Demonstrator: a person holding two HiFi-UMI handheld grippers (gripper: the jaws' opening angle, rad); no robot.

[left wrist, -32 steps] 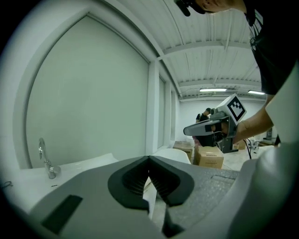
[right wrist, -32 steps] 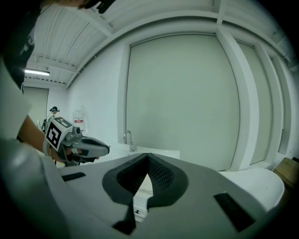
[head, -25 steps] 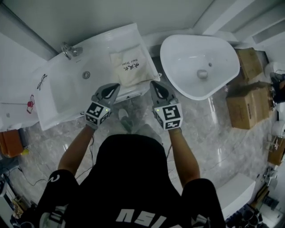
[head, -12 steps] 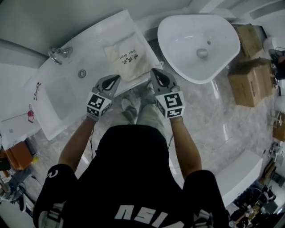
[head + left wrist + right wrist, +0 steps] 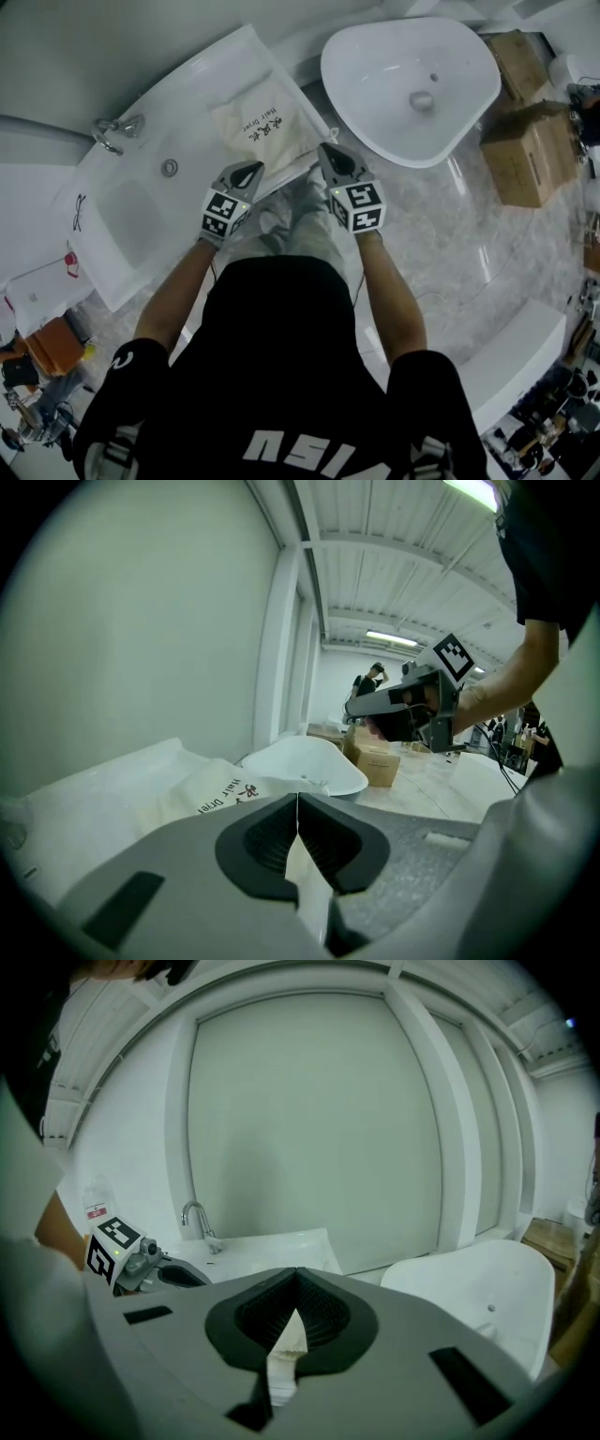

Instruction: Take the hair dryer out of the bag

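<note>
A cream cloth bag (image 5: 261, 131) printed "Hair Dryer" lies flat on the white sink counter (image 5: 202, 89), near its front right corner. The hair dryer itself is hidden. My left gripper (image 5: 248, 172) is shut and empty, its tip just short of the bag's near left edge. My right gripper (image 5: 327, 154) is also shut and empty, at the bag's near right corner by the counter edge. In the left gripper view the closed jaws (image 5: 297, 797) point at the bag (image 5: 208, 795), with the right gripper (image 5: 350, 707) beyond. In the right gripper view the closed jaws (image 5: 297, 1275) face the counter.
The counter has a chrome faucet (image 5: 112, 129) and a sunken basin with a drain (image 5: 169, 168) left of the bag. A large white oval tub (image 5: 412, 80) stands to the right, cardboard boxes (image 5: 530, 150) beyond it. Another white fixture (image 5: 520, 361) sits lower right.
Both grippers have sunk and drawn in toward the bag's near edge, staying shut. The bag has not moved on the counter.
</note>
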